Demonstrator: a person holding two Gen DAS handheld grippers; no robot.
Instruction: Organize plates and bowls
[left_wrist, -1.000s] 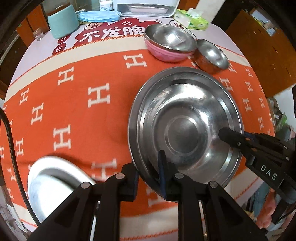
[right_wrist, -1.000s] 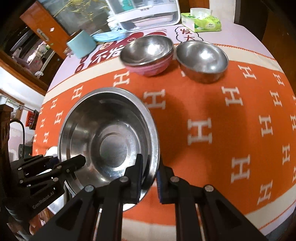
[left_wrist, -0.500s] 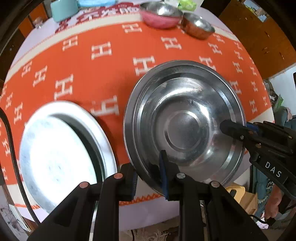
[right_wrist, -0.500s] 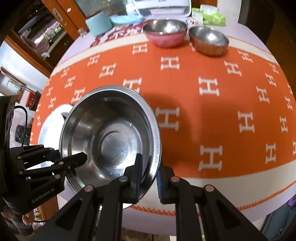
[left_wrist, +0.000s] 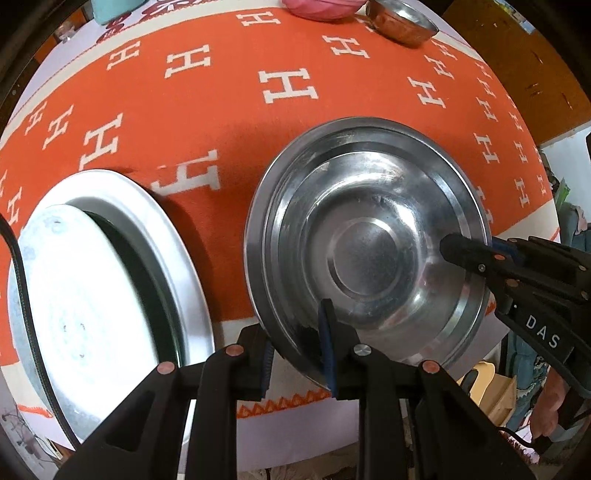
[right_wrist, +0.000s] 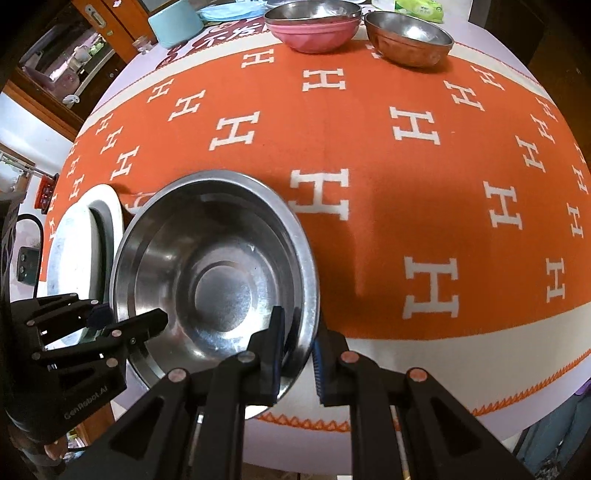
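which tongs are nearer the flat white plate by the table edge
Left. The left tongs grip the big steel bowl on its rim right next to the white plate. The right tongs grip the bowl's opposite rim, with the bowl between them and the plate.

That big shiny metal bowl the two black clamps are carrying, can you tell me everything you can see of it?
The large steel bowl looks like polished stainless steel: round, with a wide flat rim, stepped sloping walls and a raised circular centre in its base. It is empty and reflects the room. The left gripper pinches its rim on one side and the right gripper pinches the opposite side, each with one finger inside and one outside. It sits slightly tilted over the near edge of the orange tablecloth, beside a flat silver plate.
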